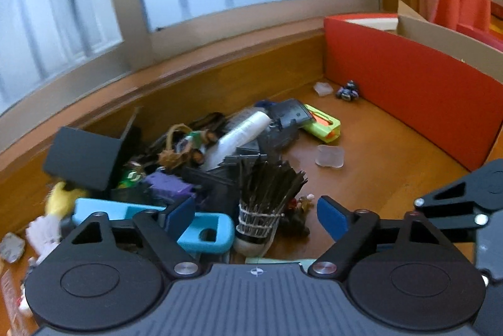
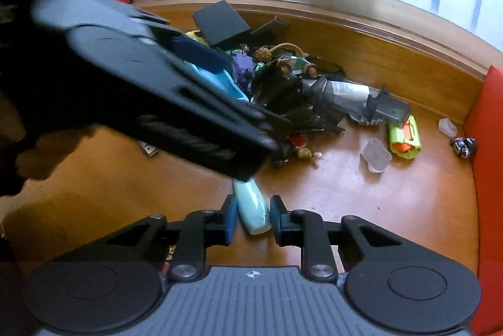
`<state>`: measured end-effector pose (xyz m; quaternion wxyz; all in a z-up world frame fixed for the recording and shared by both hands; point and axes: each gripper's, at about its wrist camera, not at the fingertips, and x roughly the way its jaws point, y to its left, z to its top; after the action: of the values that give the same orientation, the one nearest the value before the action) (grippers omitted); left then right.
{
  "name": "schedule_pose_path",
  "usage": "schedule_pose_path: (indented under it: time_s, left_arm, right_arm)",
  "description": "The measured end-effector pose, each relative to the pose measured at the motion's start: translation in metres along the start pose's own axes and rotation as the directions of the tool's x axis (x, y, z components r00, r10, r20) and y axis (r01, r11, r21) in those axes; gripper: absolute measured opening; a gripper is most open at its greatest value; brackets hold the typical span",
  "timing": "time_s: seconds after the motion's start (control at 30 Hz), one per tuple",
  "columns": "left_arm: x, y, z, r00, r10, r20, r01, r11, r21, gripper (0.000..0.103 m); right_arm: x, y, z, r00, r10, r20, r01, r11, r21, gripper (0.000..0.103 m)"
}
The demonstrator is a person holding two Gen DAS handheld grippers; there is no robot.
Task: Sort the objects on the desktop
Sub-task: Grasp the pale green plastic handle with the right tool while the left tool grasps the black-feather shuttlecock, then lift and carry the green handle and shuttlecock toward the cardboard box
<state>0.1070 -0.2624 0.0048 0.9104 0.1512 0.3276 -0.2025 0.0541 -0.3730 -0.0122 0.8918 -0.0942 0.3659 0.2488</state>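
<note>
— Nearest the right wrist camera, what is seen between the fingers of the right gripper?

— A pale mint tube is seen there, lying on the desk. The blue pads are closed in against its sides, so the tube is clamped. Its long axis runs away from the camera, leaning slightly left, with the rounded end toward the camera and the far end hidden under the other gripper's body.

— And the left gripper?

— Its fingers are spread wide with nothing pressed between them. A black-feathered shuttlecock is framed in the gap, cork down and feathers up, tilted a little; contact cannot be told.

— What is shown by one view only?

— The clamped tube is plain in the right wrist view alone; in the left wrist view only a pale strip at the bottom edge might be it. A blue case and a yellow toy are plainer from the left wrist.

— Where is open room?

— Bare desk is seen right of the heap, around a clear cup and a green toy gun. That side is bounded by a red box, the far side by a raised wooden ledge under the window. Bare surface is also seen left of the tube.
</note>
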Motion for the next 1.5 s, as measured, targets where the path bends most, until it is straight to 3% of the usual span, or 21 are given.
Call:
schedule_pose_path:
  time_s: [0.1, 0.2, 0.27, 0.43, 0.57, 0.63, 0.87, 1.2, 1.5]
  left_arm:
    - [0.013, 0.002, -0.001, 1.000, -0.024, -0.017, 0.024, 1.000, 0.018, 0.078]
    - [0.023, 0.004, -0.001, 0.999, -0.043, -0.023, 0.044, 0.998, 0.048, 0.065]
    - [0.027, 0.003, 0.000, 0.998, -0.059, -0.025, 0.060, 0.996, 0.070, 0.063]
    - [0.033, -0.013, -0.002, 0.998, -0.061, -0.026, 0.065, 0.978, 0.197, 0.053]
    - [0.032, -0.007, -0.001, 0.996, -0.088, -0.013, 0.089, 0.984, 0.156, 0.046]
    - [0.027, -0.003, 0.001, 0.997, -0.080, 0.011, 0.078, 0.988, 0.132, 0.025]
    - [0.005, 0.011, -0.002, 0.996, -0.088, 0.032, 0.087, 0.996, 0.031, 0.024]
    - [-0.037, 0.025, -0.007, 0.994, -0.009, 0.108, 0.014, 0.999, -0.046, 0.024]
    - [-0.048, 0.034, -0.024, 0.996, 0.001, 0.086, 0.008, 0.994, -0.110, 0.025]
  right_arm:
    - [0.000, 0.000, 0.001, 1.000, -0.006, -0.005, 0.006, 1.000, 0.006, 0.024]
    - [0.002, 0.001, 0.002, 1.000, -0.012, -0.010, 0.012, 1.000, 0.010, 0.024]
    - [0.003, 0.001, 0.004, 1.000, -0.018, -0.013, 0.018, 1.000, 0.011, 0.025]
    - [0.007, 0.002, 0.008, 0.999, -0.033, -0.016, 0.033, 0.999, 0.021, 0.026]
    - [0.010, 0.003, 0.009, 0.999, -0.036, -0.013, 0.037, 0.999, 0.032, 0.028]
    - [0.011, 0.004, 0.010, 0.999, -0.038, -0.010, 0.038, 0.998, 0.042, 0.026]
    - [0.010, 0.012, 0.009, 0.998, -0.059, -0.003, 0.059, 0.998, 0.037, 0.021]
    - [-0.003, 0.018, 0.007, 0.993, -0.105, 0.045, 0.104, 0.994, 0.019, 0.021]
    - [-0.017, 0.003, 0.003, 0.988, -0.136, 0.068, 0.123, 0.977, 0.174, 0.021]
